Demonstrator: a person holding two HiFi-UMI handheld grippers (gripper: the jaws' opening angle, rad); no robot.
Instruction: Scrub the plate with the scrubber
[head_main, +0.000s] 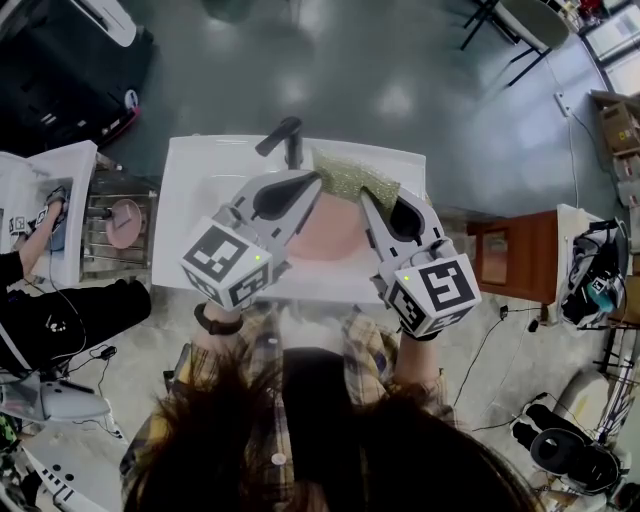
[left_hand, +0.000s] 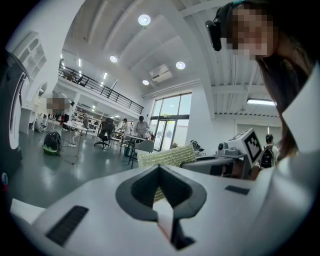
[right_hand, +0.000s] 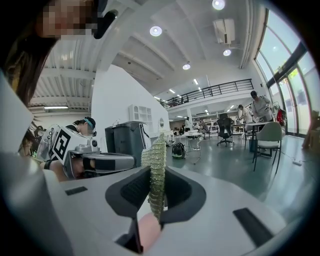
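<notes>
Plate (head_main: 325, 232) is over the sink (head_main: 190, 210), its left rim pinched in the closed left gripper (head_main: 305, 200). Right gripper (head_main: 372, 205) is clamped on the scrubber (head_main: 355, 180) at the plate's far edge. Scrubbing looks under way; how clean the plate is cannot be told.

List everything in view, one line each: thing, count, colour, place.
Round pink plate: one, pink, over the white rectangular sink, rim in the left gripper.
Glittery green-gold mesh scrubber: one, green-gold, at the plate's far edge, in the right gripper.
Sink: one, white, centre, below both grippers.
Dark faucet: one, dark grey, sink's far edge.
Metal dish rack: one, silver, left of the sink, holding a pink dish.
Brown wooden cabinet: one, brown, right of the sink.
Left gripper: one, grey, shut on the plate.
Right gripper: one, grey, shut on the scrubber.
</notes>
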